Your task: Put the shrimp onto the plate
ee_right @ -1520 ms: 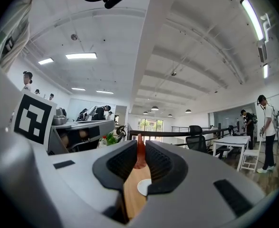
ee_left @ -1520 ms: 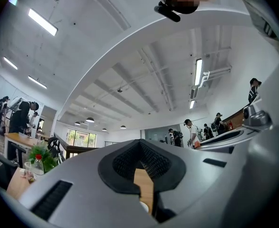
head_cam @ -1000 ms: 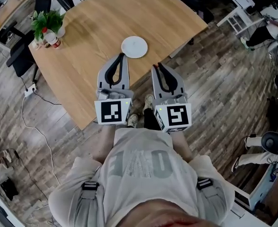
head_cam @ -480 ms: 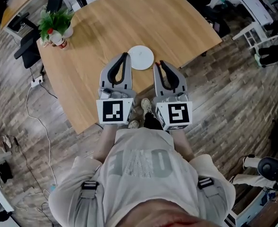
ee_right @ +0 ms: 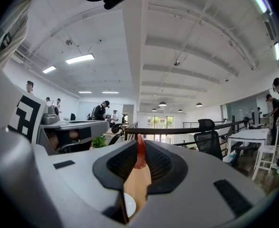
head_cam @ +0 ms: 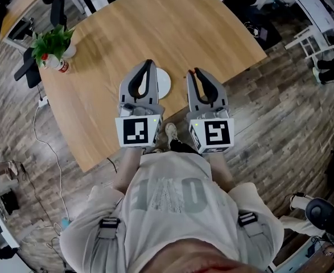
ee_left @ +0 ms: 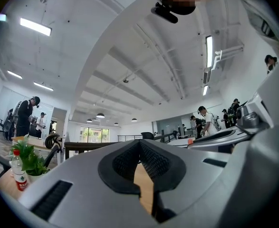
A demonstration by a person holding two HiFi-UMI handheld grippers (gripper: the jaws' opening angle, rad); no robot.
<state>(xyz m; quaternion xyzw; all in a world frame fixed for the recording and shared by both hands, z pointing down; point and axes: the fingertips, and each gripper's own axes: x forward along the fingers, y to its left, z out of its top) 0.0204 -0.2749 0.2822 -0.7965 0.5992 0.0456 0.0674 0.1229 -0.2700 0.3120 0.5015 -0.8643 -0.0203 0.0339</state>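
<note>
A pale wooden desk [head_cam: 172,21] with a rounded outline stands on a floor [head_cam: 280,95] of dark, mixed-tone planks, where a white cable [head_cam: 38,147] trails along the left side. At the desk's far left corner are a potted plant [head_cam: 52,38] and, just beside it, a bottle [head_cam: 62,67] with a red label. A white plate [head_cam: 163,84] lies near the desk's near edge, its left part covered in the head view by the left hand-held gripper [head_cam: 149,65]. That gripper is clenched, its jaws meeting at the tips with only bare wood showing through the gap behind them. The right hand-held gripper [head_cam: 196,71] is held just to the right of the plate and is grasping the shrimp [ee_right: 140,152], a thin reddish-orange piece pinched upright between its jaw tips; the plate's rim shows low in the gap of its own view. The shrimp is not on the plate. Around them is an open office with a white beamed ceiling, strip lights [ee_right: 80,58], a black chair [ee_right: 208,139], white tables and several people standing in the distance.
</note>
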